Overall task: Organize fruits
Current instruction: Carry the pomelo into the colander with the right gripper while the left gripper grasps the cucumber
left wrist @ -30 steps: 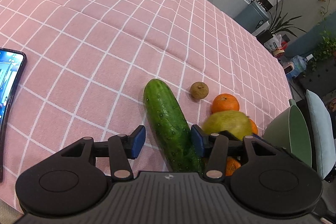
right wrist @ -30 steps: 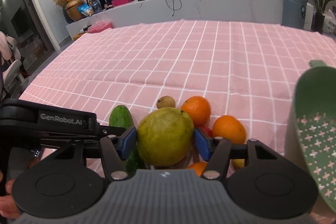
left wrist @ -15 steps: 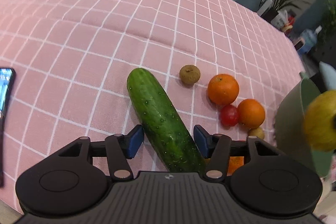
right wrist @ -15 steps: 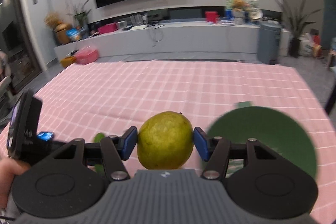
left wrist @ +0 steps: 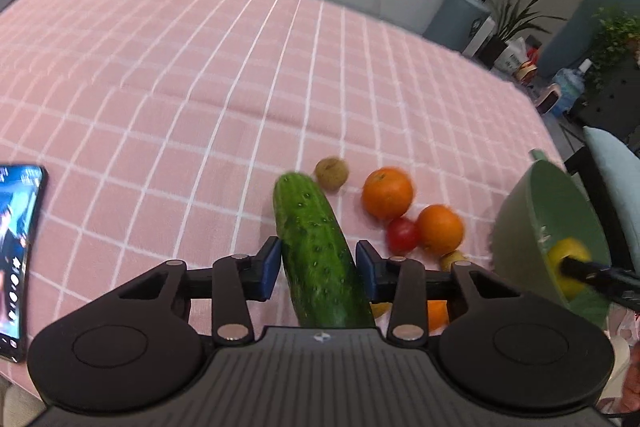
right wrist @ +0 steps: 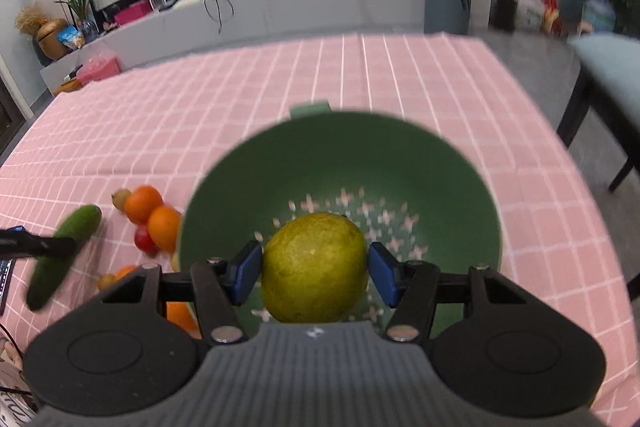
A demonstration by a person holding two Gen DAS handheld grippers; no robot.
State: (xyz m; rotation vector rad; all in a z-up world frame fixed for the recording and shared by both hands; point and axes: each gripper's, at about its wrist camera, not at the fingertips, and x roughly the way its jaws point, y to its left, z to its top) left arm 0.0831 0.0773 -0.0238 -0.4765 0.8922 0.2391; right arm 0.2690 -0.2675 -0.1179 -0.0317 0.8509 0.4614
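A green cucumber (left wrist: 316,251) lies lengthwise between the blue pads of my left gripper (left wrist: 318,267), whose jaws are closing; both pads touch its sides and its far end tilts up off the pink checked cloth. My right gripper (right wrist: 316,273) is shut on a large yellow-green fruit (right wrist: 316,259), held over the hollow of the green perforated bowl (right wrist: 440,179). In the left wrist view that bowl (left wrist: 520,227) stands at the right, with the fruit (left wrist: 568,255) inside its rim.
Two oranges (left wrist: 387,191) (left wrist: 440,229), a red tomato (left wrist: 403,235) and a small brown fruit (left wrist: 331,173) sit just right of the cucumber. A lit phone (left wrist: 16,259) lies at the left table edge. A chair (right wrist: 600,75) stands beyond the right edge.
The right gripper carried the yellow-green fruit from the pile rightward to above the green bowl. The left jaws narrowed onto the cucumber, and the left hand rose a little.
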